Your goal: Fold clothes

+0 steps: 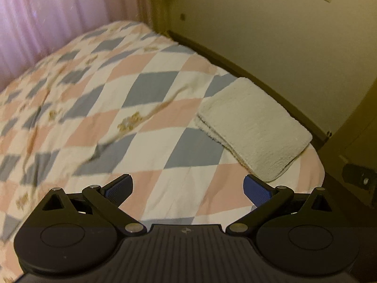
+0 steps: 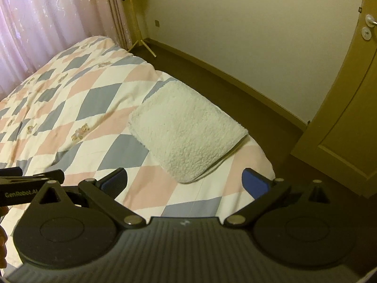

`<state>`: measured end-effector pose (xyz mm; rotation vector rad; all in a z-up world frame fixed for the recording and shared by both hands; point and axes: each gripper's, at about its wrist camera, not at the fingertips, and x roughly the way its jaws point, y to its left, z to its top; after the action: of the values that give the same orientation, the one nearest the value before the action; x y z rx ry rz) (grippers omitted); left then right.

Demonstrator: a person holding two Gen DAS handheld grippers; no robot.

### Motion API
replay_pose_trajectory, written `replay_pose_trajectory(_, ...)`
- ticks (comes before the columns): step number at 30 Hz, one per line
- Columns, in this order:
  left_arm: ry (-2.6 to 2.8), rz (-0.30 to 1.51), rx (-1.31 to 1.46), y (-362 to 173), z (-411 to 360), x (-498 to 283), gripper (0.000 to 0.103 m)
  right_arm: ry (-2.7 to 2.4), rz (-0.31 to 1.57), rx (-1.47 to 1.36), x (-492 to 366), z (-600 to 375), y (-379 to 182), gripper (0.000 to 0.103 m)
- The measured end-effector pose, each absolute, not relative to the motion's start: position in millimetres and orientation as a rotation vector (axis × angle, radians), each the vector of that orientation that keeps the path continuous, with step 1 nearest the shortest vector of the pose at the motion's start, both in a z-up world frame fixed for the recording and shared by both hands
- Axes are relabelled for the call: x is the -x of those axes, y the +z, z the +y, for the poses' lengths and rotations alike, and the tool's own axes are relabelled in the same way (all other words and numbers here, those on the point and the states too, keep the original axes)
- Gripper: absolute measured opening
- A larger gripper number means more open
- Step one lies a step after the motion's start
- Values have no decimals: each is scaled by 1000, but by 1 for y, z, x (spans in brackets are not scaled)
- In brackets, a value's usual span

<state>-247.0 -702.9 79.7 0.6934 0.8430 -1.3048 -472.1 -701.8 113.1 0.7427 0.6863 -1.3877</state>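
A folded cream fleece garment (image 1: 254, 127) lies flat near the corner of a bed covered by a pink, grey and white diamond quilt (image 1: 132, 99). It also shows in the right wrist view (image 2: 188, 129). My left gripper (image 1: 188, 188) is open and empty, held above the quilt just short of the garment. My right gripper (image 2: 185, 182) is open and empty, its jaws wide apart, with the garment just beyond them. The left gripper's body (image 2: 26, 184) shows at the left edge of the right wrist view.
The quilt (image 2: 77, 99) covers the whole bed. Pink curtains (image 2: 47, 18) hang behind it. Dark floor (image 2: 223, 89) and a cream wall (image 2: 247, 23) lie to the right, with a wooden door (image 2: 348, 108) and a stand (image 2: 139, 35) in the corner.
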Motion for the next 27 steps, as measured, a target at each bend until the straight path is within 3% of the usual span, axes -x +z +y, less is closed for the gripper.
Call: replay_pose_trajectory(27,-1267,892,-626,96,-740,311,103,-1301,735,-767,527,-762,103,102)
